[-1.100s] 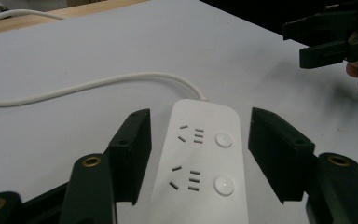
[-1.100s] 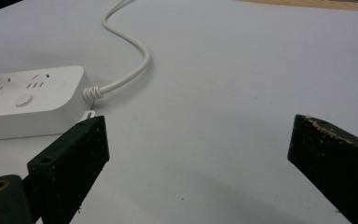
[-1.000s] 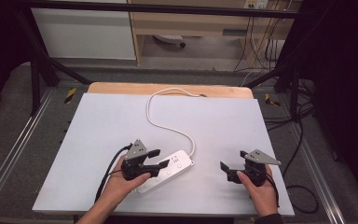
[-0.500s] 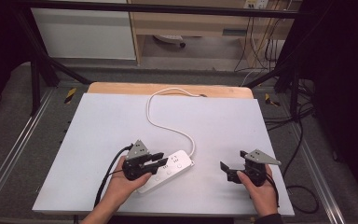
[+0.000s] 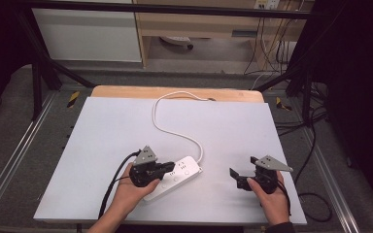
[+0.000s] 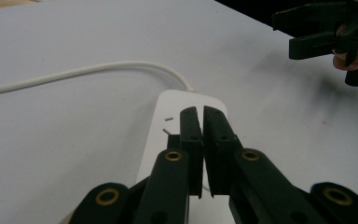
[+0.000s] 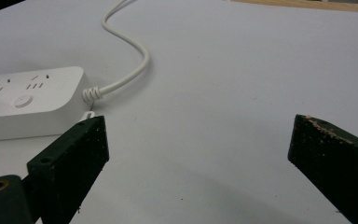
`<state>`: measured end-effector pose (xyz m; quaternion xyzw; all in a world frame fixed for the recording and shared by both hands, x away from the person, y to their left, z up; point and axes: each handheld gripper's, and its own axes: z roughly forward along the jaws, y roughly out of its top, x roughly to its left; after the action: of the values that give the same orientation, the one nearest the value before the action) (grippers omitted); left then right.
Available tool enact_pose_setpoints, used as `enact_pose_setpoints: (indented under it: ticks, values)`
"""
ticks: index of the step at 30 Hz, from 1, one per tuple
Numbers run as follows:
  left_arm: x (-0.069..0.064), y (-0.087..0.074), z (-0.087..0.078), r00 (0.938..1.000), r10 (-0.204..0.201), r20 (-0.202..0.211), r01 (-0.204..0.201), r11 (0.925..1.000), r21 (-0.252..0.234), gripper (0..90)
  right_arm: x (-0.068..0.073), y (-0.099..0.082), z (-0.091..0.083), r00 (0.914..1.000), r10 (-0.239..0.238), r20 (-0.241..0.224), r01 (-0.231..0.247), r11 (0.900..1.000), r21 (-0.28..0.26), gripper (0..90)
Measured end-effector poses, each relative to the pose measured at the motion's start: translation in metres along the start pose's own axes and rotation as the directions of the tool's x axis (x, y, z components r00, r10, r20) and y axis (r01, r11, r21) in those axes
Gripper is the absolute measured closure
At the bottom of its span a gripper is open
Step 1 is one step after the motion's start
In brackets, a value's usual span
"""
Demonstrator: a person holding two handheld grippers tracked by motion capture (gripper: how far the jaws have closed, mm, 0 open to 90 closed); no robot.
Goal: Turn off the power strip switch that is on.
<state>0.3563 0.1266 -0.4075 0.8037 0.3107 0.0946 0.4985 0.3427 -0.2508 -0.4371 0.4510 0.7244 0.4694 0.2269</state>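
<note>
A white power strip [image 5: 182, 173] lies on the white table top [image 5: 107, 126], and its white cable [image 5: 167, 128] curls away toward the far edge. My left gripper [image 5: 171, 166] hovers over the strip's near half. Its jaws have just been closing, and they now stand shut with nothing between them, as the left gripper view shows [image 6: 201, 112] above the strip [image 6: 177, 105]. My right gripper [image 5: 243, 166] rests on the table to the right of the strip, open and empty. In the right gripper view, the strip's cable end [image 7: 28, 102] lies just left of the wide-open jaws [image 7: 198, 135].
A wooden board edge [image 5: 175, 92] runs along the table's far side. Metal frame rails [image 5: 9, 160] flank the table, and loose cables [image 5: 315, 145] hang at the right. The other hand's gripper [image 6: 326, 32] appears at the top right of the left gripper view.
The left gripper's jaws have come together over the power strip. Both hands and the strip stay where they were.
</note>
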Motion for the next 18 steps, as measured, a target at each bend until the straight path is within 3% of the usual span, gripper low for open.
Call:
enact_pose_setpoints:
  ticks: [18]
  values:
    - [0.0007, -0.0015, 0.0066, 0.9996, 0.022, 0.019, -0.024, 0.9976, 0.066, 90.0, 0.0000, 0.0001, -0.0001, 1.0000, -0.001, 0.001, 0.001, 1.0000, -0.001, 5.5]
